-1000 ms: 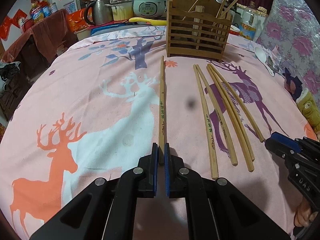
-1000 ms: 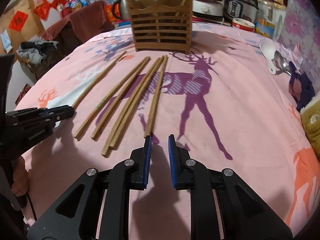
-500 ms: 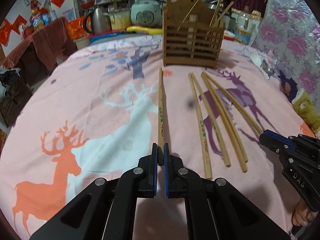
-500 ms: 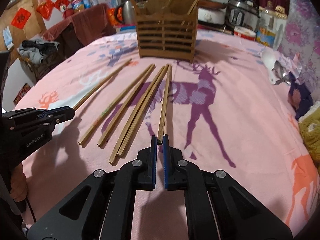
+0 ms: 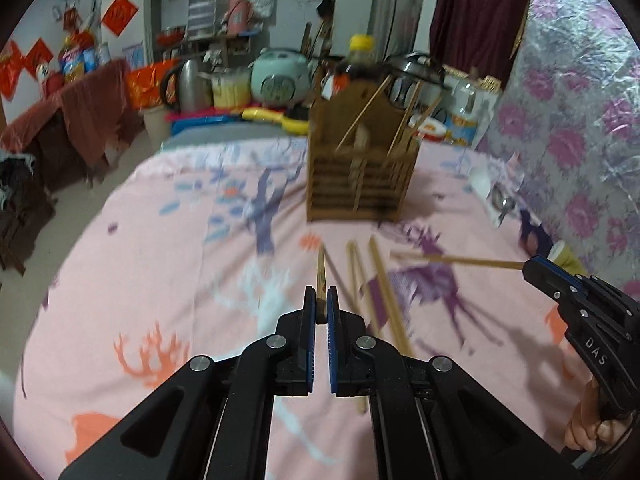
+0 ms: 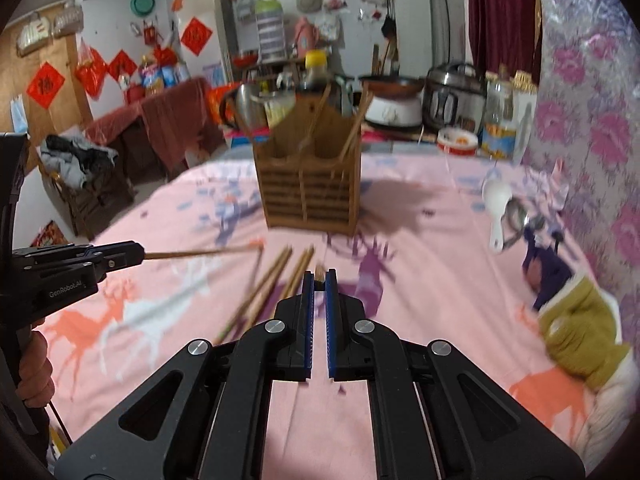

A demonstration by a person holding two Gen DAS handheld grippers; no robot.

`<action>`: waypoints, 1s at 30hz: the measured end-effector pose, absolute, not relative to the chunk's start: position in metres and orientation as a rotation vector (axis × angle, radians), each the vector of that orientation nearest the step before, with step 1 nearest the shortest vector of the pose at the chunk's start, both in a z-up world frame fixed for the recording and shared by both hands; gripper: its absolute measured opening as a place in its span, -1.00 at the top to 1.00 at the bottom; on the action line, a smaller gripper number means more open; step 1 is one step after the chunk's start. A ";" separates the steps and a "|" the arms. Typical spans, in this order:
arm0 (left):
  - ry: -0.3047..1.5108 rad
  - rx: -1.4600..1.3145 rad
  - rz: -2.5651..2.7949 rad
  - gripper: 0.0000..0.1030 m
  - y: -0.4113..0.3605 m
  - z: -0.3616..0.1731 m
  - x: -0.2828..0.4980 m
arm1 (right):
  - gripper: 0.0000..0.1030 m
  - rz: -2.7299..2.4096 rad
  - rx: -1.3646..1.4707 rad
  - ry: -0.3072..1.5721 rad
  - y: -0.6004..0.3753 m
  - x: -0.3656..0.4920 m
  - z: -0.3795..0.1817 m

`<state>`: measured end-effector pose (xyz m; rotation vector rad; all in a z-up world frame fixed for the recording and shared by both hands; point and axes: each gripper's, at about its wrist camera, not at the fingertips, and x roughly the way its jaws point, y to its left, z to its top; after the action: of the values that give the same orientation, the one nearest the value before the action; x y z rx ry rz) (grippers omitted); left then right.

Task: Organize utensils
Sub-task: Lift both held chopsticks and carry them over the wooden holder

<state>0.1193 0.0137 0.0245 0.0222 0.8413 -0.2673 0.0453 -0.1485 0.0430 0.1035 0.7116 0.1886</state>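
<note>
The left tool [image 5: 321, 307] is pinched tight on one long brown wooden chopstick [image 5: 321, 276]. The stick points straight ahead, toward the brown wooden slatted holder [image 5: 360, 168]. From the right wrist view, this same stick [image 6: 200, 254] sticks out sideways from the left tool [image 6: 138, 256], lifted off the cloth.

The right tool [image 6: 319, 285] is also closed on a chopstick. Only the stub end of that second wooden chopstick [image 6: 319, 279] peeks out between its blue pads. In the left wrist view the right tool [image 5: 530, 268] holds this stick [image 5: 456, 259] out flat, above the cloth, with its far end pointing left.

Three more brown chopsticks [image 5: 384, 292] lie loose on the table, between the two tools. They lie side by side on the pink cloth with deer pictures [image 5: 160, 264]. In the right wrist view they [image 6: 272, 284] lie just left of the right tool.

The holder [image 6: 308, 188] stands upright at the far side of the table. A few thin sticks lean inside it already.

A white plastic spoon [image 6: 496, 204] and a shiny metal spoon [image 6: 518, 216] lie far to the right, near a yellow-green cloth lump [image 6: 576, 328].
</note>
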 end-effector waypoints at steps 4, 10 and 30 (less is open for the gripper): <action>0.810 0.022 -0.286 0.89 0.002 0.048 0.132 | 0.88 0.186 0.108 0.672 -0.149 0.056 0.064; 0.777 0.053 -0.312 0.89 -0.017 0.076 0.156 | 0.88 0.188 0.118 0.641 -0.148 0.079 0.086; 0.625 0.089 -0.334 0.89 -0.045 0.188 0.239 | 0.88 0.160 0.194 0.427 -0.158 0.180 0.174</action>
<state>0.2388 -0.0445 0.1877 0.0894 0.6253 -0.3343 0.1798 -0.1582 0.1735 0.1943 0.4270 0.1605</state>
